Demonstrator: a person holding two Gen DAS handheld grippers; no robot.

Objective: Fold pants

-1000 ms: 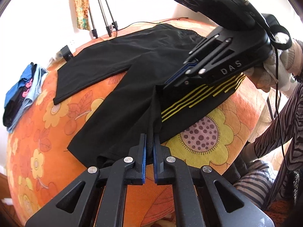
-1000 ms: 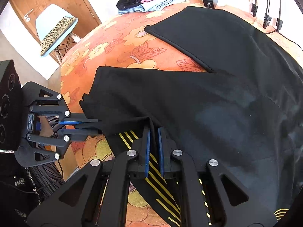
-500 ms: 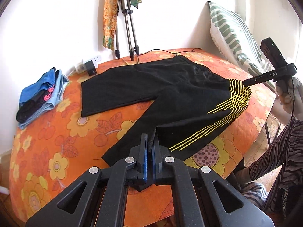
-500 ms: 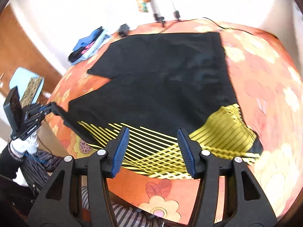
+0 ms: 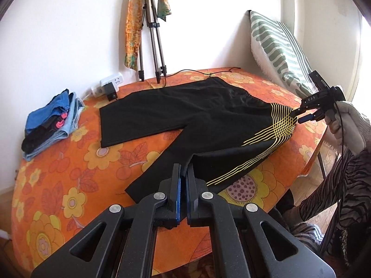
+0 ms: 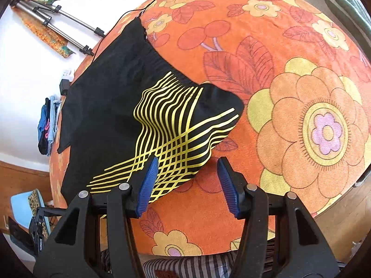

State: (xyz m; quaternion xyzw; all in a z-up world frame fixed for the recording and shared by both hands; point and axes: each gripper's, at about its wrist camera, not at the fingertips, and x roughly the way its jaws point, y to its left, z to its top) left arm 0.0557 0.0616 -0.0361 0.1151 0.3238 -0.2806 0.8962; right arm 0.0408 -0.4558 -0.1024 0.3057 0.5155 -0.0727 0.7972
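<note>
While pants (image 5: 199, 115) lie spread on orange floral bed (image 5: 69, 185), we judge folding barely begun: legs apart, no fold made. Left hand-held gripper (image 5: 183, 185) pinches leg hem at near edge; right hand-held gripper (image 6: 185, 185) spread at waistband corner, gripping nothing.

Lettering "DAS", white capitals on the black body of the right tool (image 5: 311, 113), seen in the left wrist view at the right edge of the worktop (image 5: 69, 178). This is the only legible text. A mark on the left tool (image 6: 39, 236), at the lower left of the right wrist view, is too small and dark to read. The yellow lines on the pants (image 5: 208, 115) form a pattern, not characters.
</note>
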